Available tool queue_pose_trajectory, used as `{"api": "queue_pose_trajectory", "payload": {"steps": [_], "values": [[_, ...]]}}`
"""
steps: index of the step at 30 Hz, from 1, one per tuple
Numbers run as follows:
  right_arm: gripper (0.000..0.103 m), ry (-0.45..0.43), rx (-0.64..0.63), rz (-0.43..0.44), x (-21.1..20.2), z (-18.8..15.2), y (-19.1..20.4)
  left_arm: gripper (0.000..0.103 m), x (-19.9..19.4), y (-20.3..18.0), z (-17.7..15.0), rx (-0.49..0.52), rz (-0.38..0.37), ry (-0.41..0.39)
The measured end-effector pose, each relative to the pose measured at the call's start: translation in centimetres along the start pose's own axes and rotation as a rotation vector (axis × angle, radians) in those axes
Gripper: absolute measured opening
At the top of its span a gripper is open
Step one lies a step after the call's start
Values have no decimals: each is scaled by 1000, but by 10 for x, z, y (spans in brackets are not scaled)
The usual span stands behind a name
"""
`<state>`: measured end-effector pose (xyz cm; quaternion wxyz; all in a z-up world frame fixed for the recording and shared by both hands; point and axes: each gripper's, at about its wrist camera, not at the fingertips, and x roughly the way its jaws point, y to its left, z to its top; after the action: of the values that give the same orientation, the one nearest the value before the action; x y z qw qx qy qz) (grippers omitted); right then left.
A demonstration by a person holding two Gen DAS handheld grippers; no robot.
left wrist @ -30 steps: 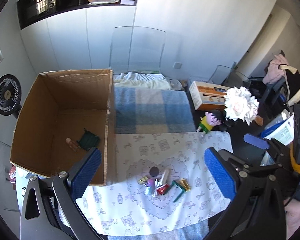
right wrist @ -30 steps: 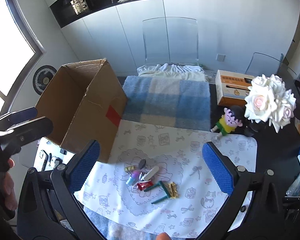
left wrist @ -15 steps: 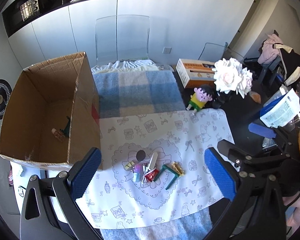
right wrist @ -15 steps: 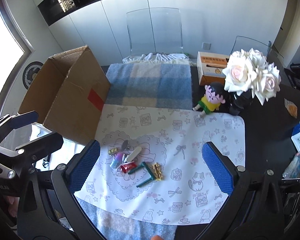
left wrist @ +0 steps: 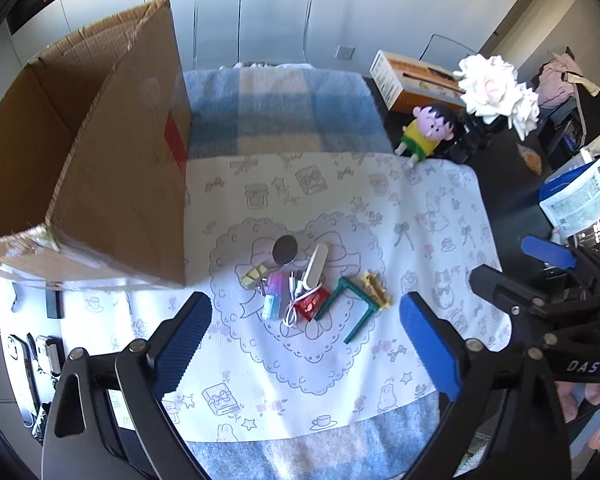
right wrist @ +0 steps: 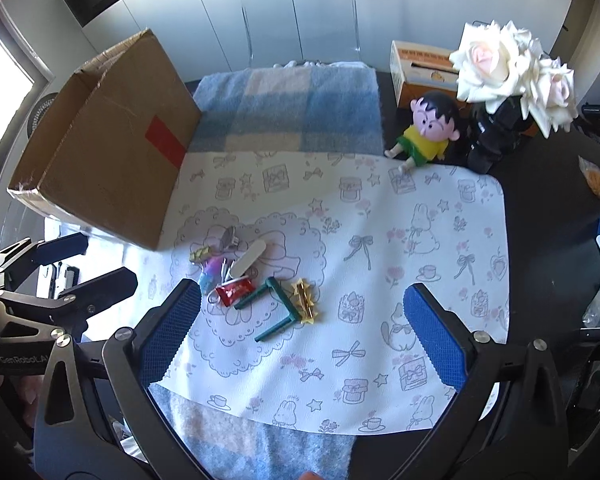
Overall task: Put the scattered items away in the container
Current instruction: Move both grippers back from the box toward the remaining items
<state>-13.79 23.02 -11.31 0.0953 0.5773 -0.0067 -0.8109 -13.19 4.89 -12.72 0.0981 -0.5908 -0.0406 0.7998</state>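
With the left gripper (left wrist: 302,334) and right gripper (right wrist: 302,330) both wide open, empty, the left's jaws just narrowed slightly, one outlying item, the green bracket (right wrist: 274,308), should be singled out from the desk clutter beside the cardboard box (right wrist: 100,168).

We count one cardboard box (left wrist: 112,168), one doll (left wrist: 424,130), one bouquet (left wrist: 496,92). We count two green combs (right wrist: 276,308), one red packet (right wrist: 234,291).

You have a cartoon doll (right wrist: 424,136) sitting beside white roses (right wrist: 508,76) in a dark vase. Behind them sits an orange tissue box (right wrist: 418,68).
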Motion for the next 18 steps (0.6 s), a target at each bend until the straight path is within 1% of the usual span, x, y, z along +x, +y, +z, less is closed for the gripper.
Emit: {"api": "queue_pose_trajectory", "payload": {"steps": [4, 10, 12, 14, 18], "values": [[102, 34, -8, -8, 19, -9, 0, 94, 21, 7, -9, -2, 17, 47], [102, 86, -1, -4, 50, -16, 2, 94, 52, 13, -22, 44, 37, 94], [101, 100, -3, 0, 58, -18, 3, 89, 62, 17, -25, 46, 44, 112], [100, 115, -11, 0, 67, -19, 5, 86, 72, 21, -27, 39, 54, 138], [97, 149, -22, -3, 84, -21, 6, 86, 89, 29, -31, 20, 53, 173]]}}
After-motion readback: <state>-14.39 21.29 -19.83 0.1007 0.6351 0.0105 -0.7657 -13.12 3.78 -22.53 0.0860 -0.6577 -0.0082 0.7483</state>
